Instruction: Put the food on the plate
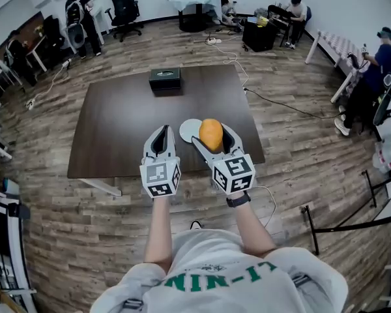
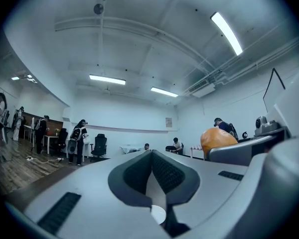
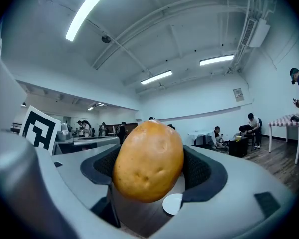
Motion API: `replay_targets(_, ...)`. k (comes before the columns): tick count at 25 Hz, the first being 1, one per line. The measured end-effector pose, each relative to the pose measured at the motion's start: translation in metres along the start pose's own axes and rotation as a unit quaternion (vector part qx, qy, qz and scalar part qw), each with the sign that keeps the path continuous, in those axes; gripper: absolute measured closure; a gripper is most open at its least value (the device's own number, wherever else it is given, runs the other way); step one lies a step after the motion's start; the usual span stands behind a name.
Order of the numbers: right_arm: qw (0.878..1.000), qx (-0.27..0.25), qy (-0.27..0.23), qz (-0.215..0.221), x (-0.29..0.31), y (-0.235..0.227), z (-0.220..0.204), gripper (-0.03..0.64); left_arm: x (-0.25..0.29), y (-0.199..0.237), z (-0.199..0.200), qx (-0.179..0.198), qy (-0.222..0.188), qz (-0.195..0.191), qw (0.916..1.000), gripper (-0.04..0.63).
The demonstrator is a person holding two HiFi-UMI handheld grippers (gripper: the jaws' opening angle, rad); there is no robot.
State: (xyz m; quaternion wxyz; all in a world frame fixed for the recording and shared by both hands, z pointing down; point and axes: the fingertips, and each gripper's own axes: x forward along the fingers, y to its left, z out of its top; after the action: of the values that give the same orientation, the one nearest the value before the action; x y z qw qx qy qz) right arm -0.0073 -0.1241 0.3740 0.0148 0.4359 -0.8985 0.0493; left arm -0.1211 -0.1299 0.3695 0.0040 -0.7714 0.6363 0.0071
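A tan-orange potato (image 1: 210, 134) is clamped between the jaws of my right gripper (image 1: 212, 135), held up in the air over the table's near right part; in the right gripper view the potato (image 3: 148, 161) fills the gap between the dark pads. A small white plate (image 1: 189, 130) lies on the dark table (image 1: 117, 129) just left of and below the potato, partly hidden by the gripper. My left gripper (image 1: 159, 139) hovers beside it on the left, its jaws (image 2: 151, 171) shut with nothing in them. From the left gripper view the potato (image 2: 217, 138) shows at the right.
A black box (image 1: 165, 78) sits at the table's far edge. Cables (image 1: 231, 59) run over the wooden floor beyond the table. People sit and stand at desks and chairs along the far wall and at the right.
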Motion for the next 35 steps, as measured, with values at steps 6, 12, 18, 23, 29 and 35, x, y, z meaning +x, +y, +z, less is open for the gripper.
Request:
replay_targets(6,1.0,0.003,0.014,0.008,0.069,-0.004,-0.007,0.235,0.048,0.047,-0.015,-0.011,0.012,0.003,0.9999,0.583)
replay_targets(12,0.999,0.011,0.035,0.009,0.11,-0.015,-0.024,0.235,0.082,0.066,-0.036,-0.028,0.028,-0.006,0.9992,0.583)
replay_targets(18,0.999,0.015,0.044,0.004,0.147,-0.048,-0.036,0.235,0.124,0.065,-0.058,-0.018,0.043,-0.021,0.9987,0.583)
replay_targets(23,0.999,0.015,0.043,0.009,0.187,-0.079,-0.036,0.235,0.171,0.078,-0.066,-0.025,0.042,-0.013,0.9987,0.583)
replay_targets(29,0.997,0.021,0.071,0.01,0.228,-0.109,-0.064,0.235,0.215,0.081,-0.093,-0.026,0.061,-0.019,0.9976,0.583)
replay_targets(35,0.993,0.015,0.118,0.02,0.265,-0.124,-0.1,0.235,0.245,0.092,-0.13,-0.04,0.093,-0.015,0.9948,0.583)
